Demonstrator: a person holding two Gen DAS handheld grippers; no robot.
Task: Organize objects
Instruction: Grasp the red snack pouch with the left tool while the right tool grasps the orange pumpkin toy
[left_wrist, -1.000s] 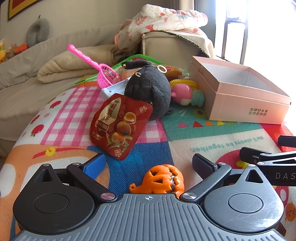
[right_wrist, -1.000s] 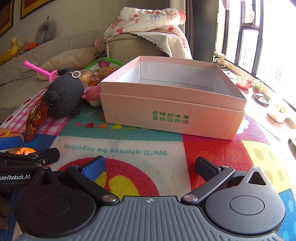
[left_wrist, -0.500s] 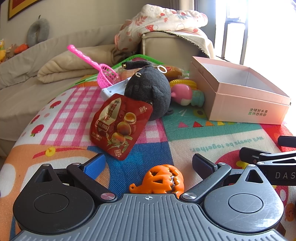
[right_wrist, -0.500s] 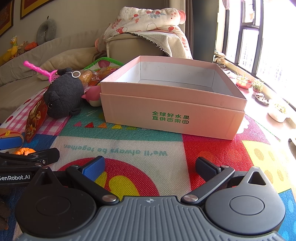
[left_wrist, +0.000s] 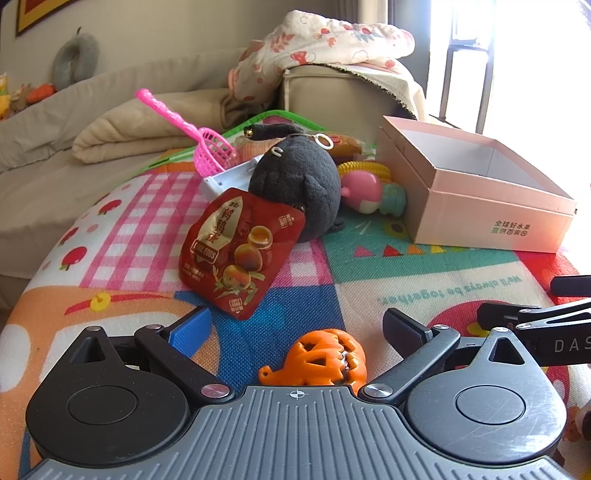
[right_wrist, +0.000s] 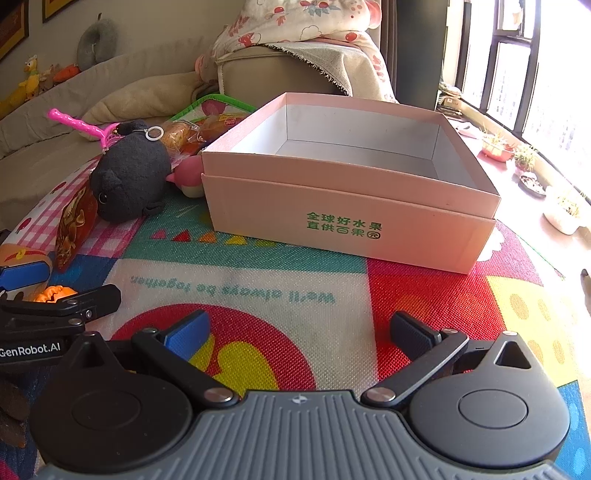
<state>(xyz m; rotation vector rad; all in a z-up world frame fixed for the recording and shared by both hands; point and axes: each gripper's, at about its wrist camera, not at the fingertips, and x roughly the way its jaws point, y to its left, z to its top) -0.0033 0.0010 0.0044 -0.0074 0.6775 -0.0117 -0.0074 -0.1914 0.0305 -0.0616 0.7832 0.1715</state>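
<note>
- Holding my left gripper (left_wrist: 295, 328) low over the colourful play mat (left_wrist: 424, 284), I have its 2 fingers spread wide and clasping nothing.
- I see the orange pumpkin toy (left_wrist: 321, 358) lying on the mat between those fingers, close in against the gripper body and touching neither pad.
- Just past the blue-padded finger (left_wrist: 190, 330) lies a red snack pouch (left_wrist: 236, 251), its top edge leaning on a black plush toy (left_wrist: 299, 184).
- Beside the plush, toward the box, I can see a pink and mint toy (left_wrist: 369, 190) with a yellow ringed piece (left_wrist: 364, 170) behind it, and a pink plastic scoop (left_wrist: 207, 147) on the plush's other side.
- My right gripper (right_wrist: 297, 330) is also released, fingers wide apart over bare mat, gripping nothing.
- Straight ahead of it sits the pink cardboard box (right_wrist: 347, 221), open-topped, green lettering on its near wall, nothing visible inside.
- From the right wrist view, wrapped bread packets (right_wrist: 192, 133) lie behind the plush, near the box's far left corner.
- Both grippers sit side by side, each showing at the edge of the other's view.
</note>
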